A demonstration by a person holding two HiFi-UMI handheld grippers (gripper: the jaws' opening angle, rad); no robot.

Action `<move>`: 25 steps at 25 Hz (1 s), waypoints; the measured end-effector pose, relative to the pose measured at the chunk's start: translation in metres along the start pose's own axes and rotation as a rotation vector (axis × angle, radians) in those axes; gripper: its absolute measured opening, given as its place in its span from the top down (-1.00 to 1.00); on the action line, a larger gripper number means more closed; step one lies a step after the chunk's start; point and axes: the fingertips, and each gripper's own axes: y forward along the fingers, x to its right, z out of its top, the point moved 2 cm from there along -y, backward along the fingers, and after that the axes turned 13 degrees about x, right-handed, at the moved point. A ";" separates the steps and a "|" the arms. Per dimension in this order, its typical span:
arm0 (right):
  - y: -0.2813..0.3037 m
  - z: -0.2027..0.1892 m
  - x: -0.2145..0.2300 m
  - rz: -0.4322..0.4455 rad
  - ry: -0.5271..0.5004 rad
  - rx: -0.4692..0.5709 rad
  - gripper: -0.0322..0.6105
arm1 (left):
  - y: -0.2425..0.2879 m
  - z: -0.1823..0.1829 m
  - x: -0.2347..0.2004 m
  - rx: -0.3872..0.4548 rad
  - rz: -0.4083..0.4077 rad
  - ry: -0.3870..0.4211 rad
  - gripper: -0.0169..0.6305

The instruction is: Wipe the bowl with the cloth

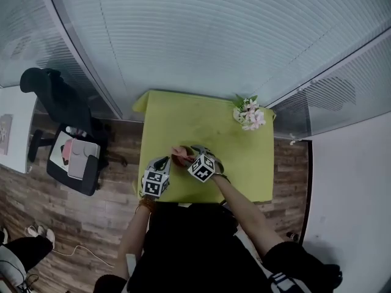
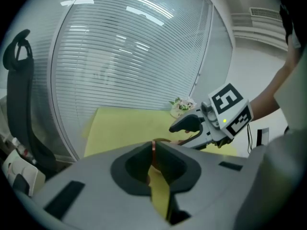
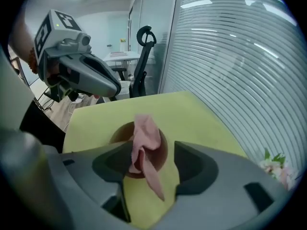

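Brown bowl sits on the yellow-green table, toward the table's near-left edge, close to the person. L gripper is clamped tight on the bowl's rim: a thin brown edge shows nipped betw. its jaws. R gripper is spread wide, angled down over the bowl. Pink cloth lies draped across the bowl betw. those jaws, its tail trailing onto the table, w/ neither pad pressing it. Both grippers are just beside each other at that near-left part of the table. Flowers at the table's far-right corner. Black office chair well off the table's left side.
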 end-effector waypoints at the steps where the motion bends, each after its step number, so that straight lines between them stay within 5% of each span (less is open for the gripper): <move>1: -0.001 -0.001 0.002 0.006 0.010 0.006 0.06 | 0.004 -0.003 -0.004 -0.010 -0.001 -0.010 0.92; 4: -0.010 0.008 0.007 0.018 0.068 0.089 0.12 | 0.017 -0.011 -0.012 -0.045 -0.003 -0.034 0.92; 9: -0.017 0.012 0.037 -0.119 0.146 0.118 0.43 | 0.032 -0.023 -0.015 -0.103 -0.016 -0.037 0.92; 15: -0.018 0.027 -0.004 0.166 0.262 0.191 0.25 | 0.035 -0.030 -0.014 -0.142 -0.035 -0.023 0.92; 18: -0.003 0.005 -0.020 0.206 0.151 0.073 0.13 | 0.038 -0.032 -0.019 -0.156 -0.029 -0.014 0.92; 19: 0.003 -0.003 -0.018 0.176 0.104 0.037 0.18 | 0.039 -0.034 -0.020 -0.161 -0.028 -0.012 0.92; 21: 0.006 -0.012 -0.008 0.121 0.080 0.006 0.73 | 0.041 -0.035 -0.019 -0.171 -0.032 -0.010 0.92; 25: -0.008 0.005 0.018 0.094 0.269 0.113 0.80 | 0.037 -0.038 -0.024 -0.184 -0.023 -0.015 0.92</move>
